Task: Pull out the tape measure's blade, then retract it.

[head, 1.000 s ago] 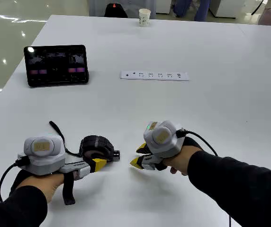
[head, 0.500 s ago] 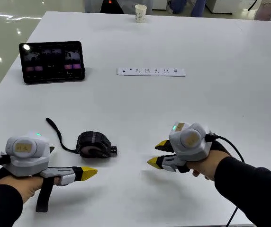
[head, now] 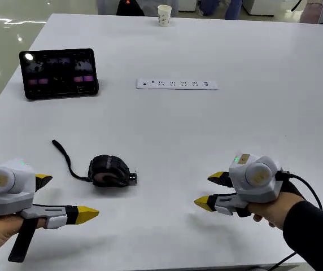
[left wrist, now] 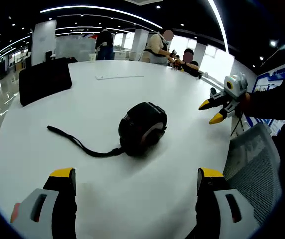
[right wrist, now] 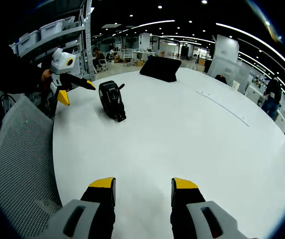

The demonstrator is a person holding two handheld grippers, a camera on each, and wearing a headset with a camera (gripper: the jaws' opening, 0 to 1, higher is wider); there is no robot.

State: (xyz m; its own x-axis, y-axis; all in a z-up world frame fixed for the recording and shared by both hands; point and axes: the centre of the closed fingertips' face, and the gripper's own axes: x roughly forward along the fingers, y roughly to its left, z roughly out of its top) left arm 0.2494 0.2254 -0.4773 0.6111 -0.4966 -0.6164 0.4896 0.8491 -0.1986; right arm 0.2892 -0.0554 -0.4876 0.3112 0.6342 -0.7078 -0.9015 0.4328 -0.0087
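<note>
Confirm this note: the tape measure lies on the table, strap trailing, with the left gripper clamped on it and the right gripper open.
Wrong on one point: the left gripper is open and clear of the tape measure, as the left gripper view shows. The rest stands.

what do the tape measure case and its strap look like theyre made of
The tape measure case looks like black plastic with a matte, rubbery grip layer: it has ridged bands around it and shows only dull highlights. A lighter, shinier patch on its side could be a label or metal; unclear. The strap looks like a soft black cord or woven band, since it lies limp in a loose curve.
</note>
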